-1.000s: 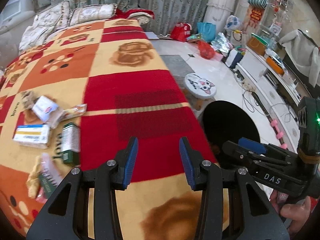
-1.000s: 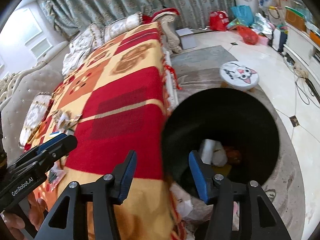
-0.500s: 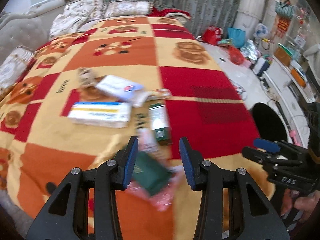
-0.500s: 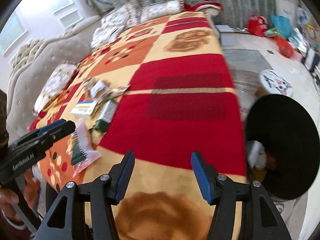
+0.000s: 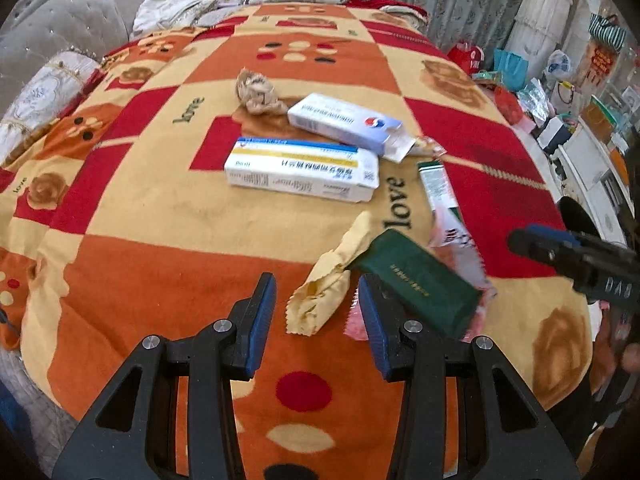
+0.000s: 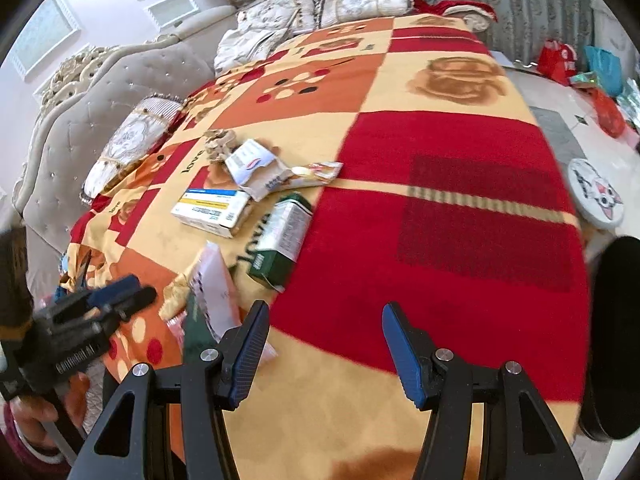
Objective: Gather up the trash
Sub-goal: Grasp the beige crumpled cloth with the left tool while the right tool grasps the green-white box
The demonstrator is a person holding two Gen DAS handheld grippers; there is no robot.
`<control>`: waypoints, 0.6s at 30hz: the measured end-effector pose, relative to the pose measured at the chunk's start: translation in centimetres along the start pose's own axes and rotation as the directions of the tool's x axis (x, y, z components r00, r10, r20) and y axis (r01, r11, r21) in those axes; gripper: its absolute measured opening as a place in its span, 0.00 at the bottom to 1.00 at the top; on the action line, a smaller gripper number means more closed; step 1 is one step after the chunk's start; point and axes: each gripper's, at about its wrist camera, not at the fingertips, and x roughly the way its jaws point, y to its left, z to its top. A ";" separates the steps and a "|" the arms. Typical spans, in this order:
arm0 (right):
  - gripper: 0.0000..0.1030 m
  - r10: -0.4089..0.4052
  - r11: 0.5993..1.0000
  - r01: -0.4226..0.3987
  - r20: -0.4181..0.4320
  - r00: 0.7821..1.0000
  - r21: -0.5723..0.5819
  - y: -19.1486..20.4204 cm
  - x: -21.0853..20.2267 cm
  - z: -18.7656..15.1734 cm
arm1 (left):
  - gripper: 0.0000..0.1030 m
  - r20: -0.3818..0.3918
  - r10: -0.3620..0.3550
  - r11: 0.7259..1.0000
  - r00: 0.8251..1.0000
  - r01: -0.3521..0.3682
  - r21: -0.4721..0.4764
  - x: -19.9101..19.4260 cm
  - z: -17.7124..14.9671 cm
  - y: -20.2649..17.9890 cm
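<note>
Left gripper (image 5: 316, 314) hangs low over the blanket (image 5: 160, 264), jaws apart and empty, the yellow wrapper (image 5: 326, 284) lying right between the fingertips, so that is likely the next pick. Dark green box (image 5: 420, 282) lies just beside it at 3 o'clock, on top of a pink wrapper (image 5: 460, 248); its near corner sits close to the right finger, so a careless close could catch it too.

Other trash is clustered toward 12 o'clock: white box (image 5: 300, 174), blue-white box (image 5: 344, 120), crumpled tissue (image 5: 256, 92), green-white box (image 5: 438, 184).

Right gripper (image 6: 322, 344) is also apart and empty, held over bare red blanket, apparently waiting its turn. Bin (image 6: 616, 340) sits at its 3 o'clock off the blanket edge, well apart from the pile; each piece needs carrying across.
</note>
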 end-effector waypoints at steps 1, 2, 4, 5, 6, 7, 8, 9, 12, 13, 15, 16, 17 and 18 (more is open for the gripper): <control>0.55 0.007 1.000 -0.007 -0.006 1.000 0.001 0.3 0.7 0.6 | 0.40 -0.003 -0.007 1.000 1.000 0.007 0.000 0.2 0.0 0.0; 0.55 0.008 1.000 -0.008 -0.009 1.000 0.003 0.6 1.2 1.0 | 0.40 -0.012 -0.017 1.000 1.000 0.017 0.005 0.7 0.2 0.1; 0.55 0.007 1.000 -0.007 -0.016 1.000 0.007 0.9 2.1 1.7 | 0.40 -0.022 -0.023 1.000 0.999 0.023 0.009 1.4 0.4 0.0; 0.55 0.015 1.000 -0.015 -0.018 1.000 0.007 1.1 2.6 2.2 | 0.40 -0.029 -0.034 0.999 0.999 0.034 0.009 1.9 0.5 0.1; 0.55 0.021 1.000 -0.021 -0.022 1.000 0.006 1.4 3.2 2.7 | 0.40 -0.033 -0.045 0.999 0.998 0.045 0.010 2.2 0.6 0.2; 0.55 0.020 1.000 -0.020 -0.026 0.999 0.003 1.7 3.6 2.9 | 0.40 -0.037 -0.051 0.999 0.998 0.051 0.012 2.4 0.7 0.2; 0.55 0.019 1.000 -0.019 -0.029 0.999 -0.002 2.0 4.0 3.2 | 0.40 -0.043 -0.059 0.998 0.997 0.060 0.014 2.8 0.8 0.2; 0.55 0.016 1.000 -0.017 -0.034 0.999 -0.012 2.3 4.7 3.6 | 0.40 -0.047 -0.072 0.997 0.996 0.072 0.016 3.2 0.9 0.3; 0.50 -0.009 1.000 0.008 -0.053 0.999 -0.021 2.8 6.4 4.2 | 0.39 -0.053 -0.099 0.995 0.994 0.100 0.025 3.6 0.9 0.3; 0.45 -0.023 0.999 0.022 -0.066 0.998 -0.027 3.0 7.2 4.4 | 0.38 -0.054 -0.106 0.994 0.993 0.108 0.025 3.7 0.9 0.4; 0.37 -0.064 0.997 0.062 -0.031 0.997 -0.053 3.3 7.2 4.4 | 0.23 -0.053 -0.109 0.993 0.993 0.111 0.031 3.8 0.8 0.4; 0.35 -0.079 0.995 0.077 -0.025 0.997 -0.068 3.4 7.2 4.5 | 0.15 -0.056 -0.108 0.993 0.993 0.110 0.034 3.8 0.8 0.5; 0.35 -0.080 0.994 0.078 -0.020 0.997 -0.071 3.3 7.0 4.5 | 0.15 -0.056 -0.117 0.993 0.992 0.119 0.027 3.7 0.9 0.6; 0.34 -0.081 0.994 0.079 -0.014 0.997 -0.074 3.2 6.8 4.5 | 0.15 -0.055 -0.124 0.992 0.991 0.125 0.021 3.7 0.9 0.8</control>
